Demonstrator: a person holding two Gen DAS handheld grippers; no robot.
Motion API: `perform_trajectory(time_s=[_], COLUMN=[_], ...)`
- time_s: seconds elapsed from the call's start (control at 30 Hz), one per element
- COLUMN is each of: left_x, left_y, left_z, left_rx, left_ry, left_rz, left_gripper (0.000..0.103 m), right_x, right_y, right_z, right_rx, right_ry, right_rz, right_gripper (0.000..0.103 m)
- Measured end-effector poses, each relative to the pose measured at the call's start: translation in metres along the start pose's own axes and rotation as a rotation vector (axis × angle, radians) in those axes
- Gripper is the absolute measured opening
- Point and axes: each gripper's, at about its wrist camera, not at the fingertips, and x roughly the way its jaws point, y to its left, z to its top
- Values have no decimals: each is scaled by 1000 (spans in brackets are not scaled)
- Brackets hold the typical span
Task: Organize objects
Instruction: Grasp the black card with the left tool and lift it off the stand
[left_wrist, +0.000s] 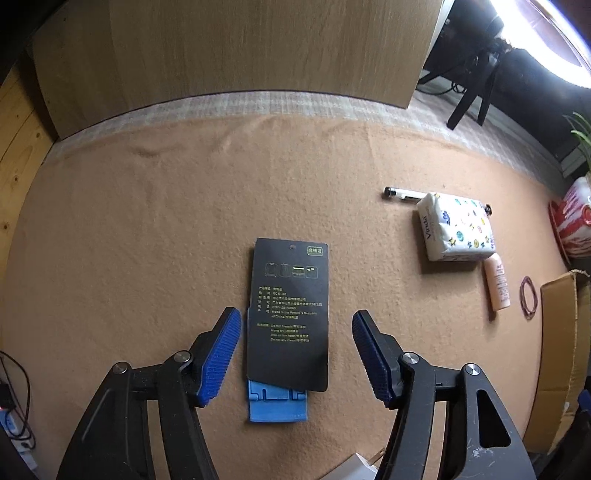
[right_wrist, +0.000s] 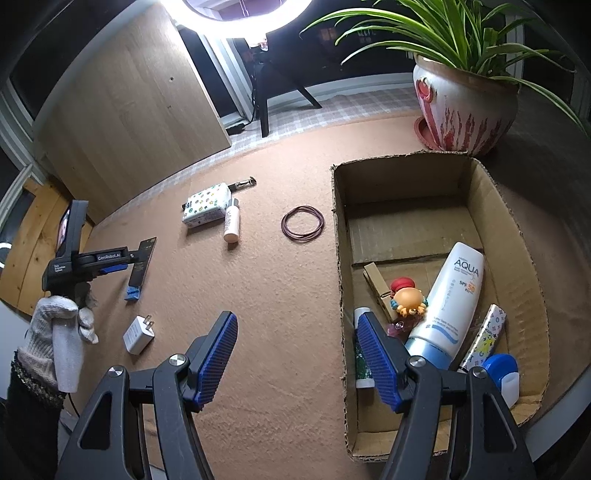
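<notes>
In the left wrist view the left gripper (left_wrist: 296, 325) hovers with its blue ribbed fingers spread wide apart and empty on either side of a flat black printed card (left_wrist: 288, 314), which lies on the tan felt table cover (left_wrist: 147, 240) overlapping a blue plastic piece (left_wrist: 277, 406), while a white patterned tissue pack (left_wrist: 456, 230), a black-capped pen (left_wrist: 402, 192), a small pink bottle (left_wrist: 498, 282) and a dark red rubber-band loop (left_wrist: 529, 297) lie well off to the right. In the right wrist view the right gripper (right_wrist: 297, 328) also stands open and holds nothing, poised over the left wall of an open cardboard box (right_wrist: 338, 258) that contains a white AQUA sunscreen tube (right_wrist: 448, 302), an orange crab toy (right_wrist: 408, 301), a wooden clothespin (right_wrist: 376, 286) and a blue-and-white container (right_wrist: 504, 373); a white plug charger (right_wrist: 138, 334) lies on the cover at left, near the gloved left hand (right_wrist: 55, 325).
</notes>
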Motion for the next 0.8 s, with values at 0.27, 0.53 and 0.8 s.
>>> perform_trajectory(time_s=[0.27, 0.53, 0.8], left_x=[16, 6, -20], left_y=[-7, -1, -16], left_z=[5, 9, 11], left_rx=[34, -1, 29], left_ry=[17, -14, -68], left_rz=[46, 2, -56], left_gripper=[53, 53, 53], right_x=[-4, -4, -6], right_y=[-4, -10, -10], right_z=[0, 0, 1], right_rx=[5, 19, 13], right_ry=[-6, -8, -17], right_rz=[-5, -11, -11], right_gripper=[64, 64, 64])
